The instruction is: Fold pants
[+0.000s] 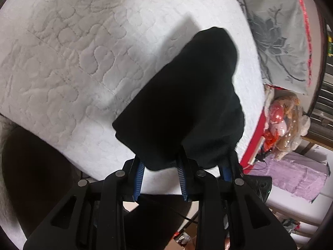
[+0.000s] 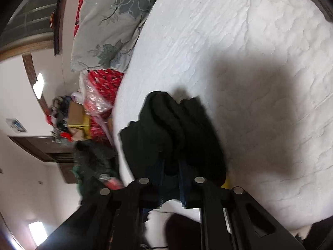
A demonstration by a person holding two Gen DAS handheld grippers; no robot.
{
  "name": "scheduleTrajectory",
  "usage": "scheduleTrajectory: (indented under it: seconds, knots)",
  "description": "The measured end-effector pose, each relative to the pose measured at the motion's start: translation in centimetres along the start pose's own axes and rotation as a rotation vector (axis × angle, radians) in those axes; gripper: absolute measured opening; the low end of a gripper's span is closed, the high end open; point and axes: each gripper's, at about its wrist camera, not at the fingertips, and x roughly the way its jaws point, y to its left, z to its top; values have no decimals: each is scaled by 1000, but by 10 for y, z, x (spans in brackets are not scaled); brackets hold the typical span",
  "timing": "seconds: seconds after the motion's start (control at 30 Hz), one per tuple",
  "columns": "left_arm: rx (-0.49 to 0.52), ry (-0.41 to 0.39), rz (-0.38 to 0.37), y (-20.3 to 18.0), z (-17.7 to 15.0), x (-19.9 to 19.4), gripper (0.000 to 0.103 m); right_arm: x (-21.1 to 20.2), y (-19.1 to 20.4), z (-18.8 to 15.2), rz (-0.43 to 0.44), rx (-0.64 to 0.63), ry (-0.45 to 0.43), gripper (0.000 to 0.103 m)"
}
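The black pants [image 1: 187, 95] hang bunched above the white quilted bed [image 1: 62, 73]. My left gripper [image 1: 161, 166] is shut on one edge of the pants; blue finger pads [image 1: 139, 174] show under the cloth. A second blue pad at the right of this view belongs to the other gripper, close beside mine. In the right wrist view the pants [image 2: 172, 133] drape over my right gripper [image 2: 170, 166], whose fingers are close together with cloth pinched between them. The fingertips are hidden by the fabric.
A grey floral pillow [image 1: 276, 33] lies at the head of the bed; it also shows in the right wrist view [image 2: 108, 20]. Red bags and boxes [image 2: 100, 95] crowd the floor beside the bed edge. A purple box [image 1: 301, 179] stands nearby.
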Motion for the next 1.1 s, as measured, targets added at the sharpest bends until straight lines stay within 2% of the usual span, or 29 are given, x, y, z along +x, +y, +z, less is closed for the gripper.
scheduleTrajectory:
  seconds: [0.07,0.13,0.27,0.37,0.47,0.5,0.6,0.63,0.67,0.7,0.73,0.77,0.8,0.93,1.03,1.1]
  knots:
    - [47,-15,17,-6,-4,-3,27,-17,9,-7,30,-43,-10,11]
    - [76,-4,49,-8,-7,6,27,-27,1,-10,30,-25,-14,11]
    - [42,58,78,6,-2,35,27,-20,-43,-8,-66,57,-8,11]
    - [49,71,61,10,0,36,27,-15,-49,-4,-94,38,-11,11]
    - [131,51,73,-1,-6,16,27,-16,-30,-1,-110,-21,15,22]
    - [173,42,74,-7,-10,5,27,-19,-26,0,-112,-27,19,29]
    - [259,1,30,-23,-17,-29,27,-42,-2,7,-93,-82,-39,49]
    - [285,-34,23,-29,-14,-42,27,-47,6,10,-94,-104,-68,57]
    - [317,-84,26,-37,-9,-54,27,-51,13,14,-97,-130,-93,61]
    - [351,-132,42,-45,-1,-63,32,-52,19,18,-106,-155,-109,67]
    - [376,-166,61,-52,8,-67,37,-48,26,23,-123,-175,-114,70]
    - [399,-193,79,-58,16,-67,49,-40,31,28,-140,-195,-110,70]
    - [419,-208,99,-63,24,-64,52,-33,34,31,-153,-209,-103,70]
    - [458,-210,182,-66,47,-38,52,-2,37,34,-232,-261,-79,70]
    - [464,-193,190,-64,55,-22,52,12,35,36,-271,-283,-81,70]
    - [449,-189,176,-67,61,-12,52,19,30,38,-267,-288,-73,68]
